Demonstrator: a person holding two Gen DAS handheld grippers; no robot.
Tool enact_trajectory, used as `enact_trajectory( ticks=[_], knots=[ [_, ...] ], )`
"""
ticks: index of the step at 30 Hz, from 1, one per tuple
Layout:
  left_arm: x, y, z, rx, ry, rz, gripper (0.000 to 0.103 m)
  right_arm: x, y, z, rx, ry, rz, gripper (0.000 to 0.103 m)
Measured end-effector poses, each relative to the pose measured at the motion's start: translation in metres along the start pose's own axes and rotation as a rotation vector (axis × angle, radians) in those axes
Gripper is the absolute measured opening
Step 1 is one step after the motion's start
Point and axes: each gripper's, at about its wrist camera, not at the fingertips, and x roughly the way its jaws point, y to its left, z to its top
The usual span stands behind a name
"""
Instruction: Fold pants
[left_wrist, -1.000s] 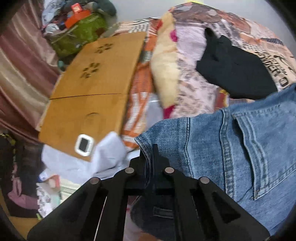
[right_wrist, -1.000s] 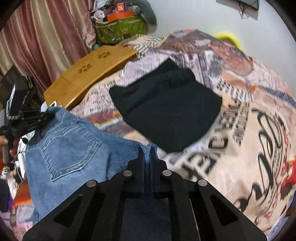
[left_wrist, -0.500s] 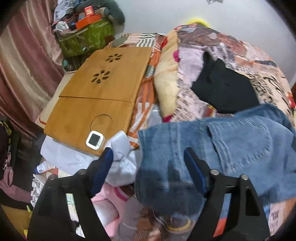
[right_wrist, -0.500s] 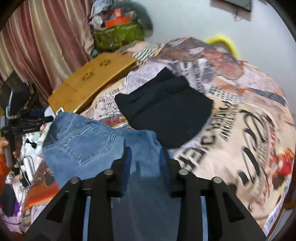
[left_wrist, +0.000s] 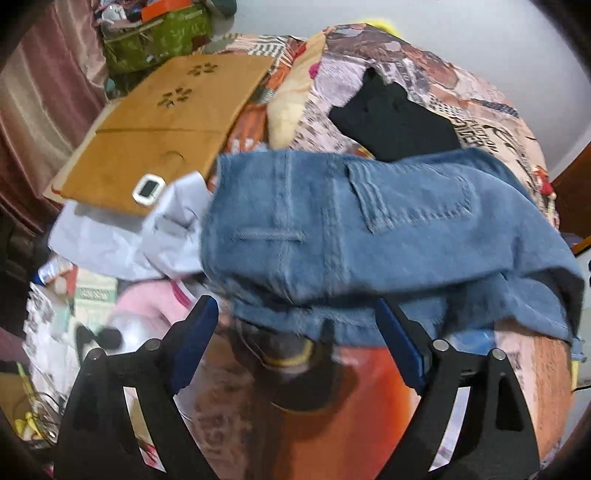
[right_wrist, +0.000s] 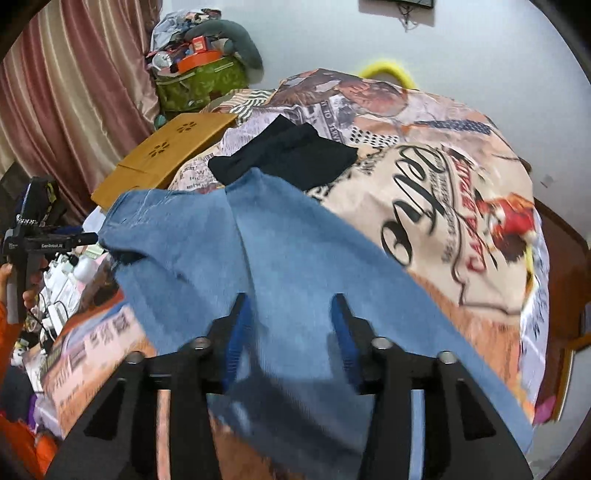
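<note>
Blue jeans (left_wrist: 351, 229) lie spread on the printed bed cover (right_wrist: 443, 206), back pocket up. My left gripper (left_wrist: 293, 310) hovers at their near edge. Its jaws are opening wide, and the blue pads (left_wrist: 195, 332) touch no cloth. In the right wrist view the jeans (right_wrist: 280, 251) run from under my right gripper (right_wrist: 290, 301) toward the far left. Its jaws are opening too, with denim showing between the fingers but not pinched. Just past the jeans lies a folded black garment (right_wrist: 288, 155), (left_wrist: 391, 122).
A wooden lap table (left_wrist: 159, 122) with a small white timer (left_wrist: 147, 186) sits to the left, over a white cloth (left_wrist: 122, 236). A green bag (right_wrist: 199, 81) and a curtain (right_wrist: 74, 92) stand behind it. Clutter lies beside the bed's left side. A wooden bed frame (right_wrist: 565, 258) bounds the right.
Both grippers were shut on the denim a second ago. They have let go, opened and drawn back, and the jeans now lie loose on the bed.
</note>
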Motion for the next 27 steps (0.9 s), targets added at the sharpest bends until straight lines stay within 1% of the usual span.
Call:
enact_trajectory(
  ticks=[2,5,10,12,14,17,19,20,21,22,23,24,25,26,27],
  knots=[
    [0.0,-0.005,-0.005,-0.014,0.003,-0.025,0.087,-0.01,0.0,-0.012,-0.002,-0.028,-0.008,0.056],
    [0.002,-0.013,-0.005,-0.033,0.004,-0.064,0.087,-0.012,0.0,-0.023,0.008,-0.024,-0.009,0.057],
    [0.019,-0.026,0.008,-0.103,0.053,-0.197,0.087,0.001,0.002,-0.033,0.008,0.005,-0.016,0.057],
    [0.029,-0.03,0.012,-0.109,0.078,-0.205,0.087,0.007,0.005,-0.034,-0.011,-0.001,-0.032,0.057],
    [0.042,-0.032,0.017,-0.139,0.106,-0.222,0.087,0.011,0.008,-0.036,-0.02,-0.007,-0.045,0.057],
    [0.052,-0.03,0.022,-0.202,0.108,-0.264,0.087,0.02,0.013,-0.034,-0.036,-0.012,-0.052,0.057],
    [0.055,-0.027,0.025,-0.229,0.115,-0.28,0.085,0.025,0.017,-0.034,-0.064,-0.01,-0.06,0.051],
    [0.056,-0.026,0.025,-0.24,0.116,-0.285,0.083,0.027,0.018,-0.034,-0.075,-0.007,-0.063,0.046],
    [0.058,-0.025,0.025,-0.249,0.117,-0.284,0.078,0.028,0.019,-0.034,-0.08,-0.006,-0.064,0.038],
    [0.059,-0.023,0.026,-0.258,0.114,-0.266,0.071,0.031,0.018,-0.034,-0.078,0.0,-0.064,0.035],
    [0.06,-0.021,0.026,-0.275,0.11,-0.221,0.06,0.033,0.017,-0.034,-0.075,0.004,-0.066,0.027],
    [0.062,-0.019,0.025,-0.286,0.114,-0.211,0.055,0.034,0.016,-0.035,-0.07,0.007,-0.068,0.018],
    [0.062,-0.017,0.023,-0.31,0.109,-0.222,0.049,0.034,0.015,-0.035,-0.061,0.005,-0.061,0.015],
    [0.06,-0.016,0.022,-0.321,0.101,-0.221,0.046,0.032,0.014,-0.036,-0.057,-0.007,-0.062,0.01],
    [0.058,-0.015,0.022,-0.323,0.092,-0.217,0.042,0.028,0.013,-0.036,-0.059,-0.026,-0.069,0.009]
  ],
)
